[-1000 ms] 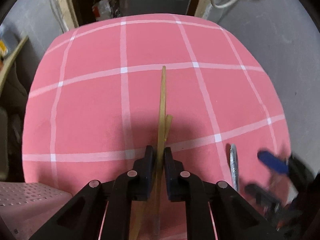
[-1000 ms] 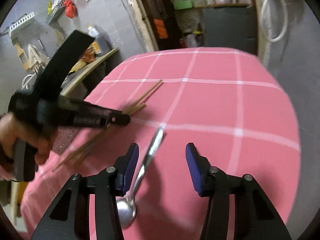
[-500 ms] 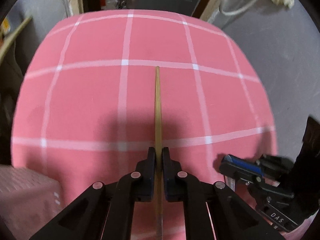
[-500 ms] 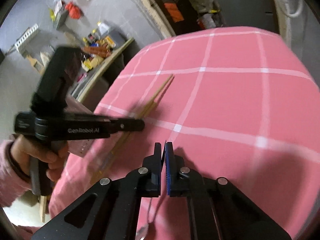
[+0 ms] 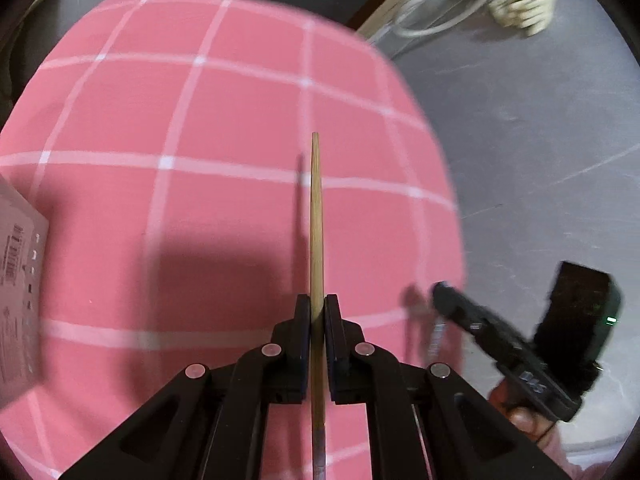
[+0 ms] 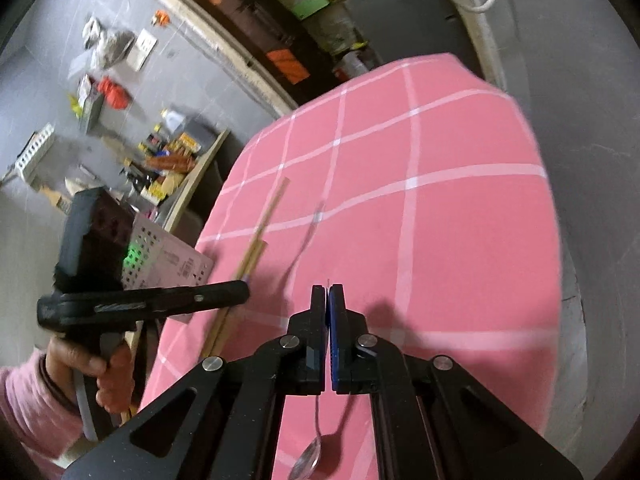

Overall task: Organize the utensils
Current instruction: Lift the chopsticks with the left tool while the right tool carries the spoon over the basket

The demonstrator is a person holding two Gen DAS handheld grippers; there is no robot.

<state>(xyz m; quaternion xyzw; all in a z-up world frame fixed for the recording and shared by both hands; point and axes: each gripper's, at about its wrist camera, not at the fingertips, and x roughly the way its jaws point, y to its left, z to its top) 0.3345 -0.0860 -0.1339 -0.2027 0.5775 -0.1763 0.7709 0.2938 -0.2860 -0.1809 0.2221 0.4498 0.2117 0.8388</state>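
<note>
A: Where are the chopsticks?
B: Clamped between the left gripper fingers, tips sticking out ahead, above the cloth. Light, stiff and smooth; likely to pivot, so a mid-length hold suits.
A: And the spoon?
B: The right gripper is closed on its thin handle, bowl hanging behind the fingers. Slippery metal.

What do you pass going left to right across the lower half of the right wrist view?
Pink sleeve → hand holding the left tool → chopsticks → spoon in the right tool → bare pink checked tablecloth.
</note>
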